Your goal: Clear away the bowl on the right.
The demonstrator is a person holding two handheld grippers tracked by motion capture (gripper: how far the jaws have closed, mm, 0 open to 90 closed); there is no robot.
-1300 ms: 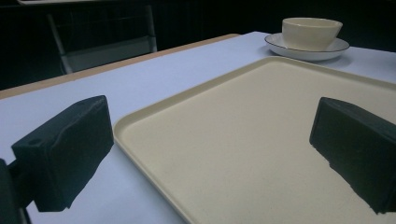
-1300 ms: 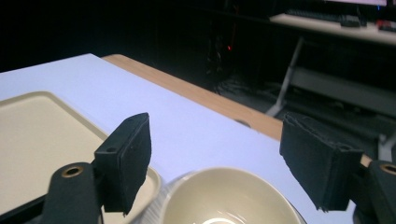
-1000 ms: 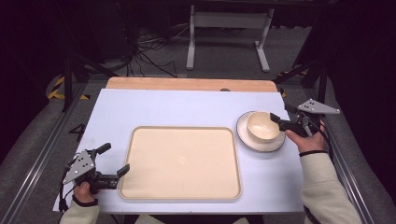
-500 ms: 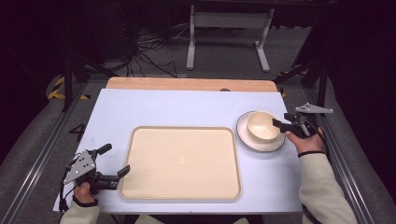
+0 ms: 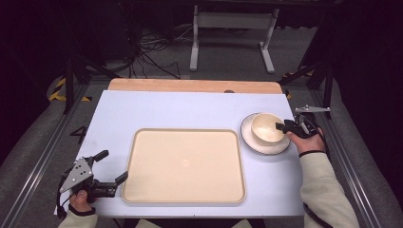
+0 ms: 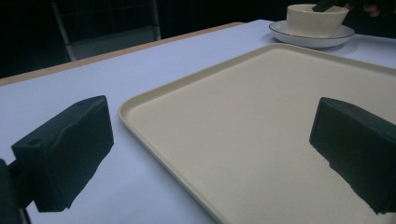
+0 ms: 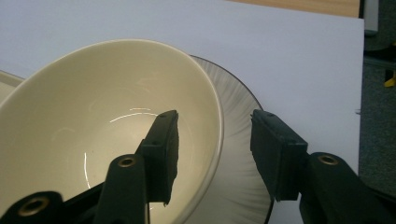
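Since the earlier frames, the right gripper (image 5: 285,127) has drawn in over the near rim of the cream bowl (image 5: 267,128), and its jaws now straddle that rim, one inside the bowl and one outside, set moderately apart without pressing the wall. Beneath the bowl sits a white plate (image 5: 248,136) with a dark edge, on the pale surface (image 5: 180,109). Ahead of the left gripper (image 5: 110,167), whose jaws stand wide and hold nothing, lies the cream tray (image 5: 185,164), its corner between them. No brand, label or writing can be read on anything.
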